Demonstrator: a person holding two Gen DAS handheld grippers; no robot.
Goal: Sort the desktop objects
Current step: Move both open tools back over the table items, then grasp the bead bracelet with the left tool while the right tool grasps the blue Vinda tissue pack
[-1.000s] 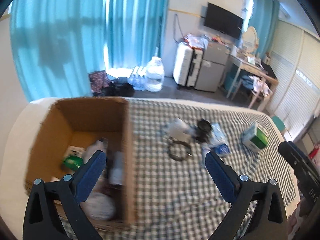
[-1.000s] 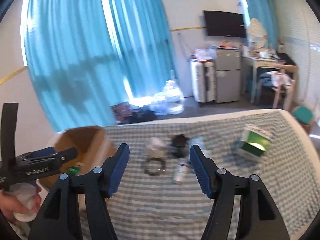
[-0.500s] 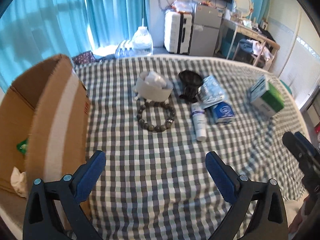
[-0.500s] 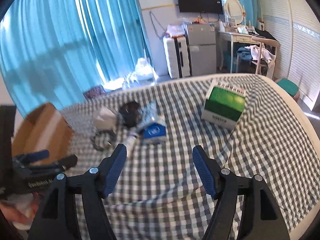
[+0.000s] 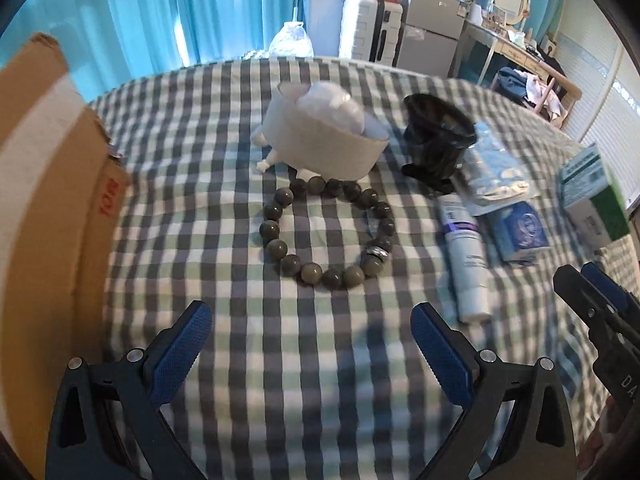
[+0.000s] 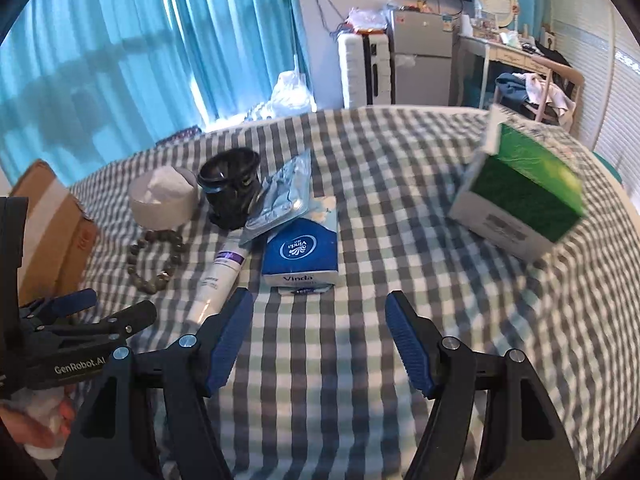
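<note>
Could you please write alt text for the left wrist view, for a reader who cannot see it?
The open left gripper hovers low over a checked cloth, its blue pads framing a ring of dark beads, the bead bracelet. Beyond the bracelet sit a white container and a black cup; a white tube lies to the right, and a cardboard box stands at left.

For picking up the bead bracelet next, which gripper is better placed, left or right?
Probably the left. The left gripper is open and the bead bracelet lies straight ahead between its fingers. The right gripper is also open but faces the Vinda tissue pack, with the bracelet far off to its side.
</note>
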